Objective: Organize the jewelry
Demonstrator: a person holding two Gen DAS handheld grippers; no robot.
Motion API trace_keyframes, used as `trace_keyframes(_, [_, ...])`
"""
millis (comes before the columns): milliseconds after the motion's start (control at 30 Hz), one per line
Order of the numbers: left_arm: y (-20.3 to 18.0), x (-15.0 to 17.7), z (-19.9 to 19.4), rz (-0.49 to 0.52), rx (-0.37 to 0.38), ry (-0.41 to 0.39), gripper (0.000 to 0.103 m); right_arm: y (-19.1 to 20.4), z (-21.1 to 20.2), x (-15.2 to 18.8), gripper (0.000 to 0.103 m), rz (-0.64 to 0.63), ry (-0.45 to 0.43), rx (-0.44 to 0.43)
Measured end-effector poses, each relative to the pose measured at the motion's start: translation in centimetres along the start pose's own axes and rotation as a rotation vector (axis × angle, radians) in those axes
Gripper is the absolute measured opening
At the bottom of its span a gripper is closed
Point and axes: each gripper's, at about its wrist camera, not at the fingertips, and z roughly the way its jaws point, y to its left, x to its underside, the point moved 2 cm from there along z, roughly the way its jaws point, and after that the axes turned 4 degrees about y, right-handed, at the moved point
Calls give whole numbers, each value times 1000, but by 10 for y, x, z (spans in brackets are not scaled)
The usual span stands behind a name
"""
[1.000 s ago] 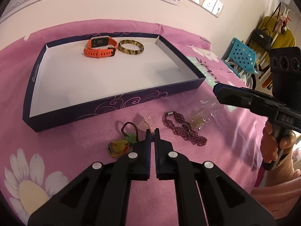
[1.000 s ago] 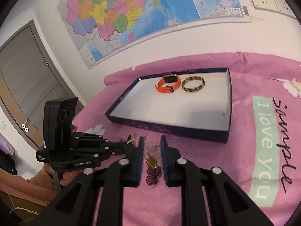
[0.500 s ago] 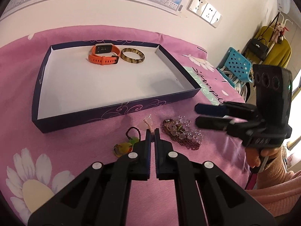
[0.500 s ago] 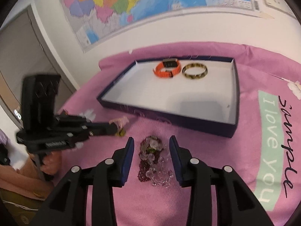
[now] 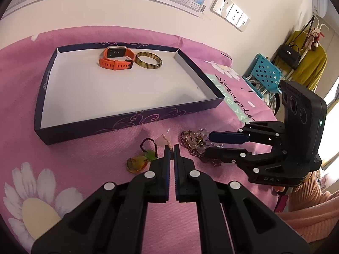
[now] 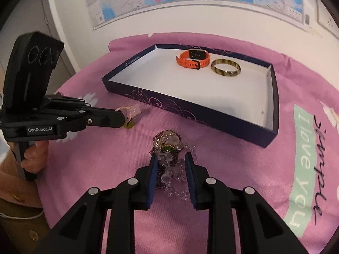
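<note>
A dark blue tray [image 5: 127,122] [image 6: 190,112] with a white floor holds an orange watch [image 5: 116,60] [image 6: 192,60] and a mottled bangle [image 5: 149,61] [image 6: 226,68]. In front of it, a heap of clear and dark red beads [image 5: 195,140] [image 6: 169,146] lies on the pink cloth. My right gripper [image 6: 171,165] [image 5: 208,145] straddles the heap and its jaws are closing, with beads between them. My left gripper [image 5: 172,148] [image 6: 121,117] is shut, its tips at a pink pendant's cord [image 5: 162,140] [image 6: 134,109]. Whether it pinches the cord is unclear. A yellow-green pendant [image 5: 136,163] [image 6: 129,124] lies beside it.
A pink flowered cloth [image 6: 106,158] covers the round table up to the wall with a map and sockets. Beyond the table's right edge are a blue plastic chair [image 5: 264,74] and a rack with a yellow coat [image 5: 307,63]. A hand [image 6: 36,152] grips the left tool's handle.
My right gripper came down and in over the bead heap, its jaws widening, then narrowing around it. The clear beads now lie bunched on the dark red chain. The left gripper hardly moved.
</note>
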Motion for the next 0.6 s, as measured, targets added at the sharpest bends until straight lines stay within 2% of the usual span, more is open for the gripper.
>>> trace_keyframes(100, [0, 0, -1, -3, 0, -1, 4, -1, 1, -1, 8, -12, 7, 8])
trace_keyframes(133, [1, 0, 0, -5, -1, -2, 4, 0, 0, -1, 7, -14, 6, 11])
trace_keyframes(267, [4, 1, 0, -12, -2, -6, 4, -3, -11, -4, 7, 15, -30, -33])
trace_keyframes(433, [5, -1, -6, -12, 3, -23, 4, -16, -40, -19, 7, 111, -147, -128])
trace_keyframes(600, [4, -3, -17, -3, 9, -47, 4, -26, -59, -31, 7, 159, -211, -150])
